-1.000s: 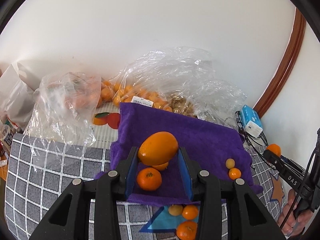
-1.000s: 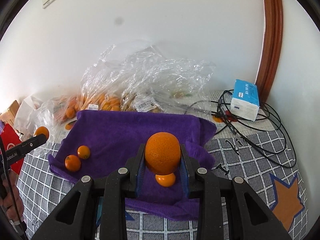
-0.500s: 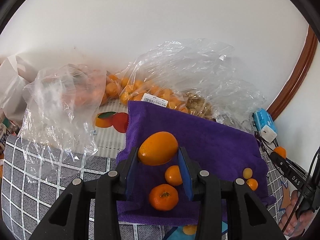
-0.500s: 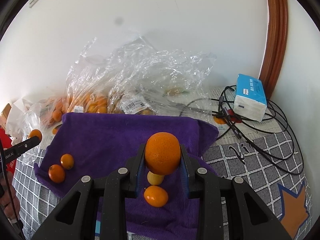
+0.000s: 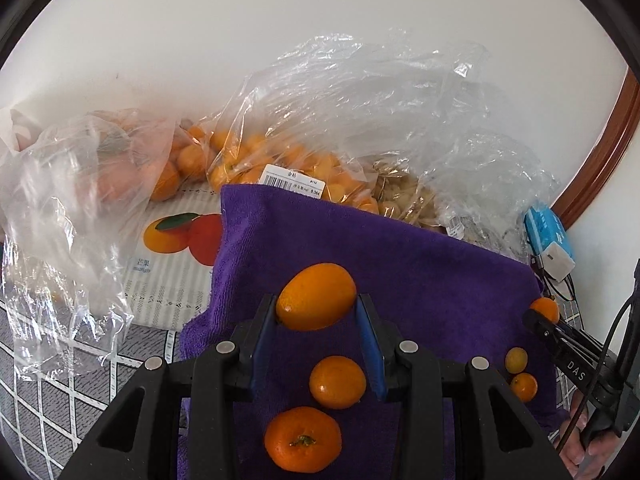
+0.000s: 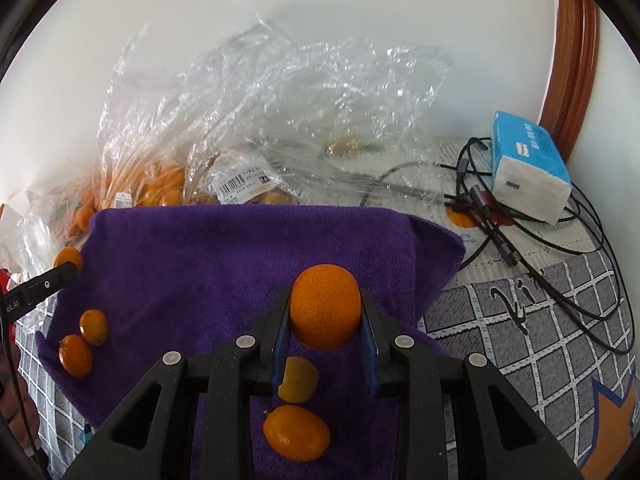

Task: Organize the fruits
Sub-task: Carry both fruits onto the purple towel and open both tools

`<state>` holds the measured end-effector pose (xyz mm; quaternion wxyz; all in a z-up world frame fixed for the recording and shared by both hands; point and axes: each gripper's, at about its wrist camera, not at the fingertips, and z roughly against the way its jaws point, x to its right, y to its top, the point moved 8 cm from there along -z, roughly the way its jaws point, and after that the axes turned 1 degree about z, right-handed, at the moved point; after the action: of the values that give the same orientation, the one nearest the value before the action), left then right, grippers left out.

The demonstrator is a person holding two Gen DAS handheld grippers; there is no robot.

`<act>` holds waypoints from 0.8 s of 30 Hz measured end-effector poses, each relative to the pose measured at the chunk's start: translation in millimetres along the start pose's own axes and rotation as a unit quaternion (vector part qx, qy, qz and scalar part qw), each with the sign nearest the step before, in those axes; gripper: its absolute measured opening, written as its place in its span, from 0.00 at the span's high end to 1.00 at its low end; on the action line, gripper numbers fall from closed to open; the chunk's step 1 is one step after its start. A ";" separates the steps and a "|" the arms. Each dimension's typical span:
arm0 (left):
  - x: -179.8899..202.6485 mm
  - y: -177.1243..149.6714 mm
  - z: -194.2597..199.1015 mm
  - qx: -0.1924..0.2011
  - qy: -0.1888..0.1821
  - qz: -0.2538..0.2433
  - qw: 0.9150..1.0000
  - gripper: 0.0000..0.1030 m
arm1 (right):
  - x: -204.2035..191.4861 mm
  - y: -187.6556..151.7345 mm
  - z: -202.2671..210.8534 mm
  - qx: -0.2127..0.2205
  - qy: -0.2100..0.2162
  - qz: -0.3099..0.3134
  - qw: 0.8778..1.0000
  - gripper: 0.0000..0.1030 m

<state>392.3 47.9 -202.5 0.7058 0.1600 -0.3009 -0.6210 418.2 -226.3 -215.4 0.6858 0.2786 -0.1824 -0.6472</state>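
My left gripper (image 5: 317, 312) is shut on a smooth oval orange fruit (image 5: 316, 296), held over the purple towel (image 5: 400, 272). Under it on the towel lie a small round orange (image 5: 337, 382) and a tangerine (image 5: 303, 444). My right gripper (image 6: 325, 316) is shut on a dimpled orange (image 6: 325, 306) above the same towel (image 6: 224, 264). Below that one rest a yellowish kumquat (image 6: 299, 380) and an orange kumquat (image 6: 297, 433). Two small fruits (image 6: 83, 344) lie at the towel's left edge. The right gripper's tip with its fruit (image 5: 545, 310) shows at the right of the left wrist view.
Clear plastic bags of oranges (image 5: 256, 160) and crumpled bags (image 6: 280, 120) stand behind the towel against the white wall. A blue tissue pack (image 6: 528, 172) and tangled black cables (image 6: 560, 240) lie at the right. A fruit-printed box (image 5: 172, 248) sits left of the towel on the checked tablecloth (image 6: 520, 340).
Both grippers have moved forward and down over the towel with their fruits still held. The loose fruits on the towel now sit lower in both views, and the bags look closer.
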 end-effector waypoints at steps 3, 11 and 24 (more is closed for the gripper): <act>-2.7 -4.8 -10.5 -0.006 0.015 0.003 1.000 0.64 | -2.2 -3.5 -10.1 -0.011 -0.001 0.005 1.000 0.70; -0.1 -13.0 -24.8 -0.023 0.033 -0.023 0.999 0.64 | -1.0 -13.6 -28.1 -0.039 -0.018 0.016 0.999 0.70; 2.9 -17.0 -31.5 -0.043 0.046 -0.031 0.998 0.63 | -1.6 -14.3 -15.7 -0.027 -0.021 0.002 0.999 0.61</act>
<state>398.8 37.4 -236.1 0.7057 0.1668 -0.2359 -0.6470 416.4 -222.5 -236.3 0.6901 0.2460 -0.1802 -0.6563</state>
